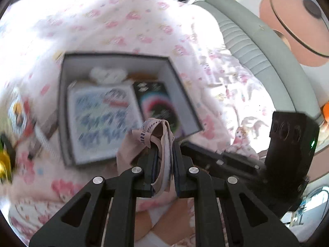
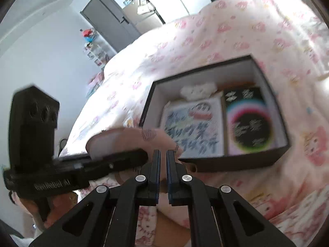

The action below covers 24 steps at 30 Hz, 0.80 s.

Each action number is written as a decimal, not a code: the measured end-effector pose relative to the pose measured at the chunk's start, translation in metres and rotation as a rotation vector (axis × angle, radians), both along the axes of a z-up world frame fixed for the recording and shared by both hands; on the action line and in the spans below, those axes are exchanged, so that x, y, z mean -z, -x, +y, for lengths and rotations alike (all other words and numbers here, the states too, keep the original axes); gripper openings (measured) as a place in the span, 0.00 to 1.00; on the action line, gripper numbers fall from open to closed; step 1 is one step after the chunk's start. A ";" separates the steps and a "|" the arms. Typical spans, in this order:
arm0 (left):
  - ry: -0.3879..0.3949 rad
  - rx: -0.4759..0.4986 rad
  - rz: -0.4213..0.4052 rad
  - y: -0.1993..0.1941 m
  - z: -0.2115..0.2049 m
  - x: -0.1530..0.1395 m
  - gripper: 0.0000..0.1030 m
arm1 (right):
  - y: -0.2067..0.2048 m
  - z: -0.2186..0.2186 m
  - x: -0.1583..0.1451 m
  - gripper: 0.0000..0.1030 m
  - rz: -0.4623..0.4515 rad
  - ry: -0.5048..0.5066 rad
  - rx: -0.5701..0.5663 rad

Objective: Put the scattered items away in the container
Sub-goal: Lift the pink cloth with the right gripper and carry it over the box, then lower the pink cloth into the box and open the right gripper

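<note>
Grippers (image 1: 163,144) (image 2: 163,154) clamped on sock (image 1: 162,160), above box (image 1: 178,72)

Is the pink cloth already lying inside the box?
No, the pink cloth is pinched in the left gripper, hanging at the box's near edge.

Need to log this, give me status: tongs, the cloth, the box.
Left tongs shut on pink cloth. Right tongs shut, contents unclear. Box open ahead, nothing blocking.

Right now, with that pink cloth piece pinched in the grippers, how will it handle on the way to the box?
Probably floppy: the pink cloth drapes in folds around the left gripper. Likely light. Loose ends may snag the box rim.
</note>
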<state>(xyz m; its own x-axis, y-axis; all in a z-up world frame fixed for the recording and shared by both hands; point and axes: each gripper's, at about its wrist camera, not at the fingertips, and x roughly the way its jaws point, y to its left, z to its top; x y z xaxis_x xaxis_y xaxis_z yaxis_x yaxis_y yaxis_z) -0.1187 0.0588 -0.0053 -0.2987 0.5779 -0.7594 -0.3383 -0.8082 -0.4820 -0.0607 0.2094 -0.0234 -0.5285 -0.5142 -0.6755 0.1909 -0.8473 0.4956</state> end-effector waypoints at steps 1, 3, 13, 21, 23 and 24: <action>-0.005 0.011 0.008 0.006 0.008 -0.006 0.12 | 0.001 0.007 -0.001 0.04 0.002 -0.002 0.027; -0.020 0.031 0.025 0.017 0.022 -0.017 0.12 | 0.002 0.021 -0.002 0.04 -0.002 0.015 0.052; -0.028 -0.045 0.005 0.074 0.030 -0.004 0.12 | 0.048 0.064 -0.036 0.04 0.097 -0.048 0.133; 0.162 -0.140 -0.225 0.093 0.001 0.098 0.13 | 0.125 0.030 0.020 0.04 -0.063 -0.141 0.016; 0.226 -0.175 -0.234 0.096 -0.006 0.106 0.22 | 0.137 0.023 0.026 0.04 -0.081 -0.140 -0.007; 0.265 -0.201 -0.235 0.099 -0.010 0.109 0.25 | 0.146 0.016 0.029 0.04 -0.089 -0.158 -0.025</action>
<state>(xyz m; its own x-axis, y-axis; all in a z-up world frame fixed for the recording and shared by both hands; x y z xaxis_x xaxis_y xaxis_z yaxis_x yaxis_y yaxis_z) -0.2175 0.0488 -0.1142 -0.1868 0.3003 -0.9354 -0.0663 -0.9538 -0.2930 -0.2065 0.2255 -0.0524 -0.4516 -0.4105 -0.7922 0.1744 -0.9114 0.3728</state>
